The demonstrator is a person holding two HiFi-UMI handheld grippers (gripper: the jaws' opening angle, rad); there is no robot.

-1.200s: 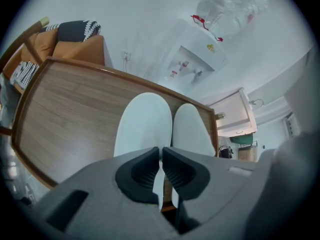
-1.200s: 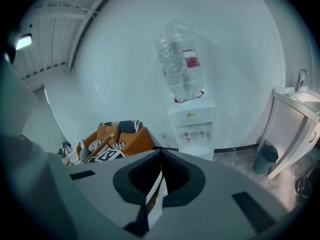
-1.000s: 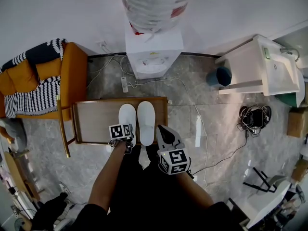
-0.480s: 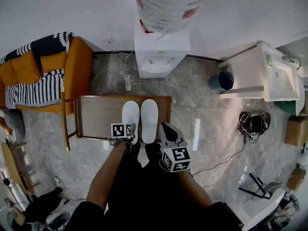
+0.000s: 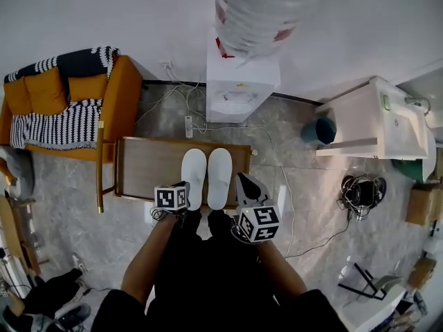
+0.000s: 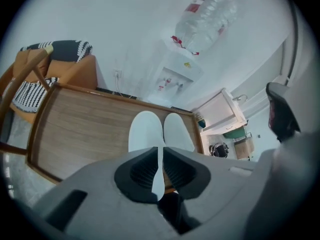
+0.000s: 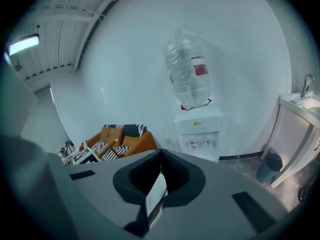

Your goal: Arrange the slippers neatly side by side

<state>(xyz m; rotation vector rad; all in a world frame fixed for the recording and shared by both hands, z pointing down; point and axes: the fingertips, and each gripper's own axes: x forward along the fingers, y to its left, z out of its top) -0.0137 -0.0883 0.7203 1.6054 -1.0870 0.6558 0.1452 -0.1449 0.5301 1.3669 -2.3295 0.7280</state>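
— Closest to the person, at the near edge of the table: what are the grippers doing?

— Left gripper [image 6: 159, 150] hangs over the heel of the left slipper [image 5: 194, 173], clear of it. Its jaws have just been closing and now stand a thin slit apart with nothing between the pads (the white in the gap is the slipper below). Right gripper [image 7: 160, 153] sits just beside the heel of the right slipper [image 5: 220, 173], jaws pressed together and empty.

— And the slippers themselves?

— Both white, lying flat and touching along their inner sides. Their heels are at the near rim and their toes point away, level with each other. They rest toward the right end of a low wooden table [image 5: 145, 168] with a raised rim.

— Beyond that?

— A power strip [image 5: 188, 125] on the grey stone floor, then a white water dispenser [image 5: 239, 92] against the wall, with its clear bottle [image 5: 266, 9] upside down on top. Left of the table is an orange sofa [image 5: 124, 95] with a striped throw [image 5: 66, 123]. Far right is a white sink cabinet [image 5: 387, 116].
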